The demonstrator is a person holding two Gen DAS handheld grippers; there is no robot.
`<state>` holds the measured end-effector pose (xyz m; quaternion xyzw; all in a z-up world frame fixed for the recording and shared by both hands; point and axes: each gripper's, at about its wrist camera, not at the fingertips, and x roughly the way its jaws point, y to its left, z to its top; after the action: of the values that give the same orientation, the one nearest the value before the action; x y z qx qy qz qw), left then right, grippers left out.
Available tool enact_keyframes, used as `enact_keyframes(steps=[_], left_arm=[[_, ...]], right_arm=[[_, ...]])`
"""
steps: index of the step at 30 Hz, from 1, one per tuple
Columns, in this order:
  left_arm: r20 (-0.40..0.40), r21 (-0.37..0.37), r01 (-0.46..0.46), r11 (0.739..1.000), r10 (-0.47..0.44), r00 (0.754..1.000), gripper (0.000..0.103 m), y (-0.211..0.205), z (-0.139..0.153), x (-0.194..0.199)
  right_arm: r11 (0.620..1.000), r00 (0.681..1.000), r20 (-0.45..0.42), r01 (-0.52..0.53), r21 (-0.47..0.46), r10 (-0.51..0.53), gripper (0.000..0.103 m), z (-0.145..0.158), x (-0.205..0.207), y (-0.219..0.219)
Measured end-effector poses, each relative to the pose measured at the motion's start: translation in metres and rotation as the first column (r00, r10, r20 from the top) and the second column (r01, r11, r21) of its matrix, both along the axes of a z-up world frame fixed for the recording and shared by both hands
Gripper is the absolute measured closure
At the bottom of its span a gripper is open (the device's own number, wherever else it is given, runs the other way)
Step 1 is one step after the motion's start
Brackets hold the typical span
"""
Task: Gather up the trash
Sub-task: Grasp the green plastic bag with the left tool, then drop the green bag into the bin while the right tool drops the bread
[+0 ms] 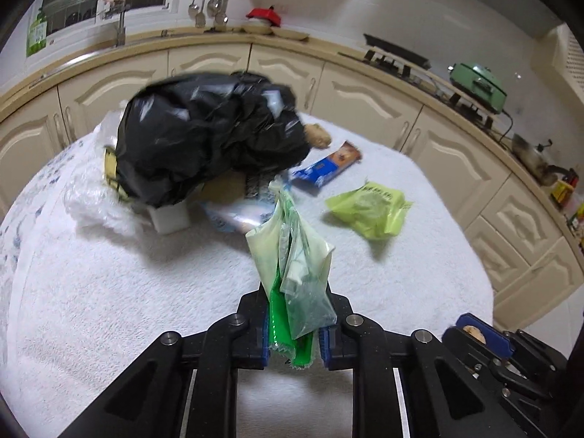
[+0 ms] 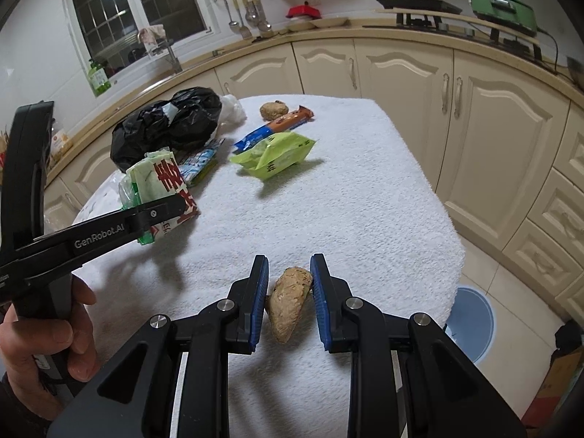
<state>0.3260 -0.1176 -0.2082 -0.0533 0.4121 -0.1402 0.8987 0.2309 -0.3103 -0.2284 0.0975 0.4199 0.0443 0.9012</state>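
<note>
Your left gripper [image 1: 294, 323] pinches a green wrapper [image 1: 292, 255] and your right gripper [image 2: 288, 299] clamps a brown lump [image 2: 290, 301]; loosely pinched film could slip free before reaching the black bag [image 1: 208, 138].

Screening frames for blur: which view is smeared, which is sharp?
Left wrist: the black bag and the wrappers behind it are smeared, though the tongs with their green wrapper stay crisp. Right wrist: sharp throughout, and the yellow-green packet casts a soft shadow on the towel.

One black bag [image 2: 166, 124], four wrappers [image 2: 273, 155], two brown lumps [image 2: 290, 301].
</note>
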Motion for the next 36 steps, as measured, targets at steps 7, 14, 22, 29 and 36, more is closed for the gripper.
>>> enact_keyframes(steps=[7,14,22,29,36], left_arm=[[-0.017,-0.026,-0.016,1.000,0.016,1.000,0.084,0.001,-0.001,0.016],[0.071,-0.011,-0.001,1.000,0.002,0.997,0.086,-0.001,0.012,-0.008],[0.168,-0.014,0.034,0.999,-0.031,0.985,0.086,-0.011,0.045,-0.052],[0.241,-0.018,0.118,0.993,-0.111,0.964,0.085,-0.040,0.077,-0.078],[0.268,-0.009,0.268,0.963,-0.256,0.929,0.085,-0.110,0.086,-0.086]], right_arm=[[1.000,1.000,-0.010,0.003,-0.013,-0.004,0.079,-0.003,-0.002,0.004],[1.000,1.000,0.006,0.013,-0.008,-0.013,0.079,0.001,-0.008,0.001],[1.000,0.997,0.077,0.015,0.005,-0.015,0.079,0.029,-0.020,-0.010],[0.998,0.985,0.160,0.069,-0.010,-0.067,0.079,0.067,-0.036,-0.047],[0.980,0.962,0.198,0.196,-0.031,-0.186,0.079,0.090,-0.061,-0.110]])
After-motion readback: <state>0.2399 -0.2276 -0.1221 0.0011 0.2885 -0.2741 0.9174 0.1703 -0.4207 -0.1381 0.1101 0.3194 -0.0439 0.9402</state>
